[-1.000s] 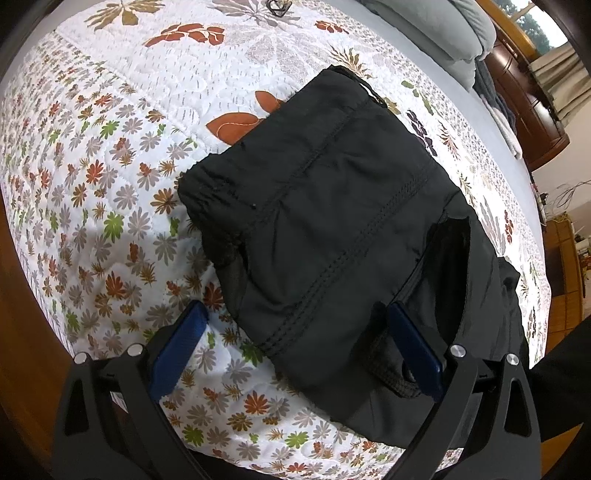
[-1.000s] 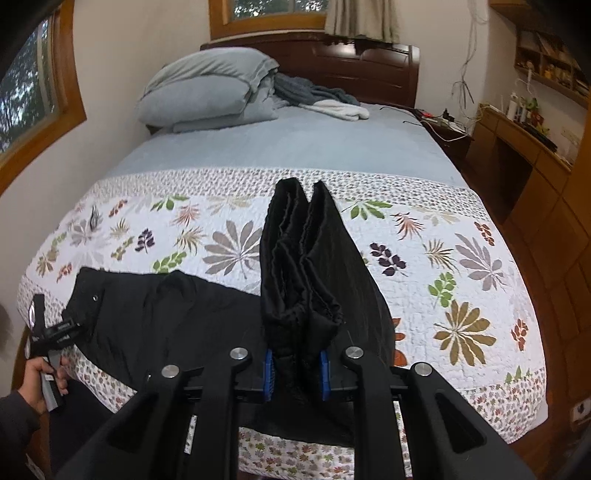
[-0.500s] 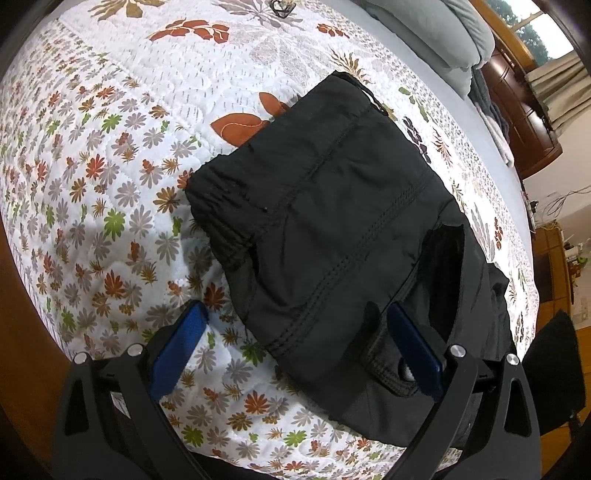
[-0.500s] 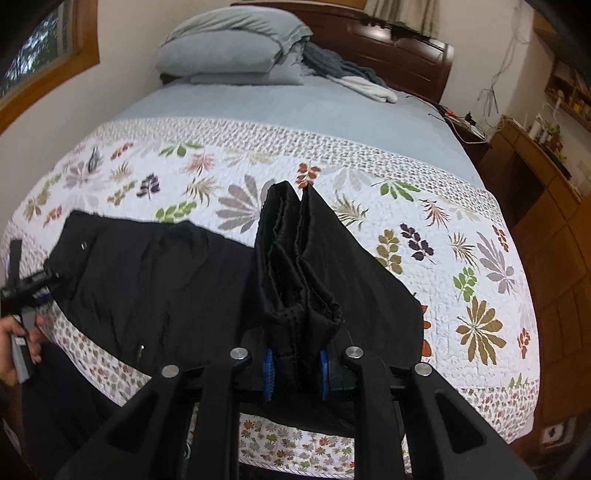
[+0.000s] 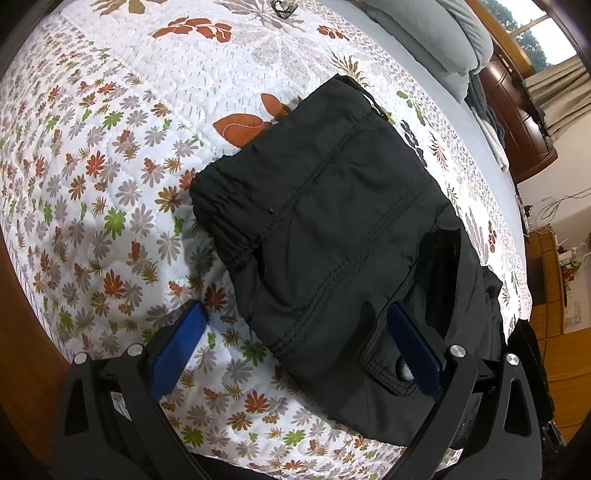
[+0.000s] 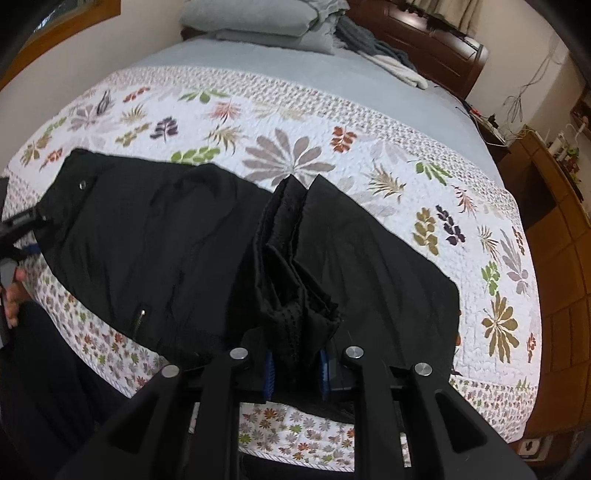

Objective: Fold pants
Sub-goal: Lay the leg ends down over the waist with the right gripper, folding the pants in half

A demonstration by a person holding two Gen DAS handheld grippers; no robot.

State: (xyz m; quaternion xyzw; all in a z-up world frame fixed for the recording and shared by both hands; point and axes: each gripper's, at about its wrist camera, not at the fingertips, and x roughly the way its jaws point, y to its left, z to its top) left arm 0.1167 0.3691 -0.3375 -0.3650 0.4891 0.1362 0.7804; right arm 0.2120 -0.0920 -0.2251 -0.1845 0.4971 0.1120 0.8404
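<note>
Black pants [image 5: 332,229] lie across the floral quilt [image 5: 110,147] near the bed's front edge. Their waistband faces left, and one waist corner lies between the wide-apart blue pads [image 5: 181,343] of my left gripper [image 5: 299,343], which is open and presses on nothing. In the right wrist view the pants [image 6: 147,240] stretch from left to centre. My right gripper [image 6: 295,373] is shut on the bunched leg ends [image 6: 295,277], held up over the middle of the pants. The left gripper [image 6: 22,225] and the hand [image 6: 14,291] holding it show at the far left.
Grey pillows [image 6: 251,18] and folded blankets sit by the dark wooden headboard [image 6: 424,40]. A wooden desk with cables [image 6: 546,147] stands right of the bed. A small dark object [image 5: 282,5] lies far up the quilt. The wooden bed frame [image 5: 22,332] borders the near side.
My right gripper has come down and nearer to the quilt with the leg ends still in it, rolling a little. The left gripper has hardly moved and stays open.
</note>
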